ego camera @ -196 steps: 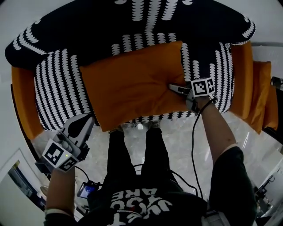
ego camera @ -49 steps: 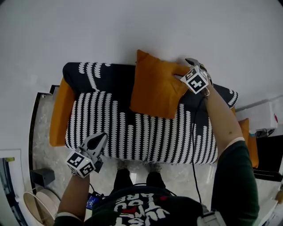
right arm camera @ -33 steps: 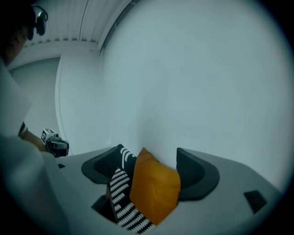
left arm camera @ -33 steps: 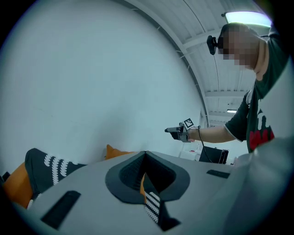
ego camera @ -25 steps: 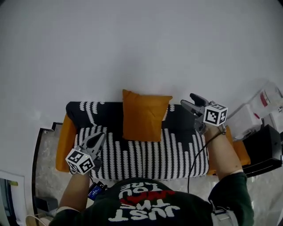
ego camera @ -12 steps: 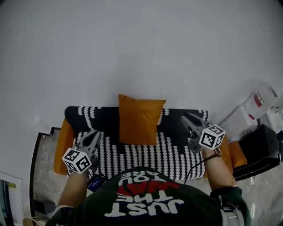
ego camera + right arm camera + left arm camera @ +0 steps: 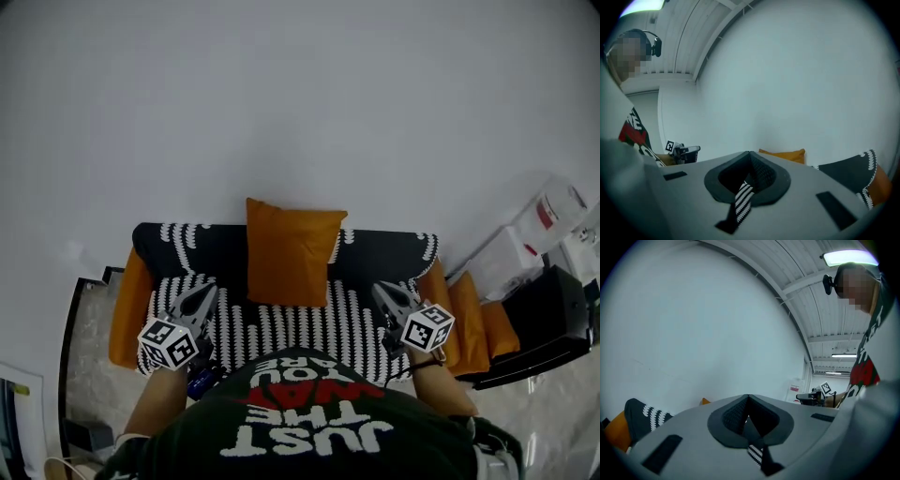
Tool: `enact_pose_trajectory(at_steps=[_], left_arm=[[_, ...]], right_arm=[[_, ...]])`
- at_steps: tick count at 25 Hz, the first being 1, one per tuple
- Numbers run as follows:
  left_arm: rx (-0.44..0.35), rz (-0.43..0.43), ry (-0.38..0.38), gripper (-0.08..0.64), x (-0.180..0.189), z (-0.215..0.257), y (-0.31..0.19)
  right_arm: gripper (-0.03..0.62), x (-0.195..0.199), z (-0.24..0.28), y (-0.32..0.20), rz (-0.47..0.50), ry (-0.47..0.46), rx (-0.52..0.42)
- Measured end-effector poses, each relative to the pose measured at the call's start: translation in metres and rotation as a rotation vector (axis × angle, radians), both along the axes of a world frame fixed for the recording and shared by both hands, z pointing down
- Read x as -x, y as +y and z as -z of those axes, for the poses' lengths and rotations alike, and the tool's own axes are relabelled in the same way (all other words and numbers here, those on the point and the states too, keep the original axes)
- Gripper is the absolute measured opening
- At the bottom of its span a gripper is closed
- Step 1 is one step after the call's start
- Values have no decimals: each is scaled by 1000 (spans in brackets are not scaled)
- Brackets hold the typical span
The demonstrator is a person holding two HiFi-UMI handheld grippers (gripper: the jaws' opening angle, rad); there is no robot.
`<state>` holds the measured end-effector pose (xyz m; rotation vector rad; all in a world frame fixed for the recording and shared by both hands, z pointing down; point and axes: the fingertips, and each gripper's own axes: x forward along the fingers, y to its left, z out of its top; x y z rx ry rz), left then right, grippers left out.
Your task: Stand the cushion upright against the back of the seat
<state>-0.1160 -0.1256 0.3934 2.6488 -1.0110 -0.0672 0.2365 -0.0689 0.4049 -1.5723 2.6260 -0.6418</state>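
Pointing level at sofa, L gripper fingers together, R gripper just closed, empty

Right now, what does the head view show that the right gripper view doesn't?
Head view only: the cushion's full face, upright against the sofa back, clear of the left gripper and right gripper. Right gripper view only: the right gripper's jaws closed together, nothing between. Both: the cushion's top edge, the sofa's end, the left gripper.

The cushion stands on the sofa, leaning against its back, with the wall behind.
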Motion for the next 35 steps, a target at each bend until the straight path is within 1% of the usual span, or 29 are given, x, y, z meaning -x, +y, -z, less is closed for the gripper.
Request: enact_pose_trajectory(at_steps=[7,11,15,22,35], left_arm=[[57,3,-28,0,-4,-28,7],[83,11,-29,0,-3,-38,9],[90,15,-25,0,-2,-40,9],[83,16,-10,0,-3,-35,6],[80,11,-8,0,-4,-32,5]], right_arm=[[28,11,-42,3,31,2,54],[28,17,-56,0,48,8,82],[28,22,-56,-2,66,20,80],[28,16,-52,-6,59,28,70],[28,13,-49,-10,62,33,65]])
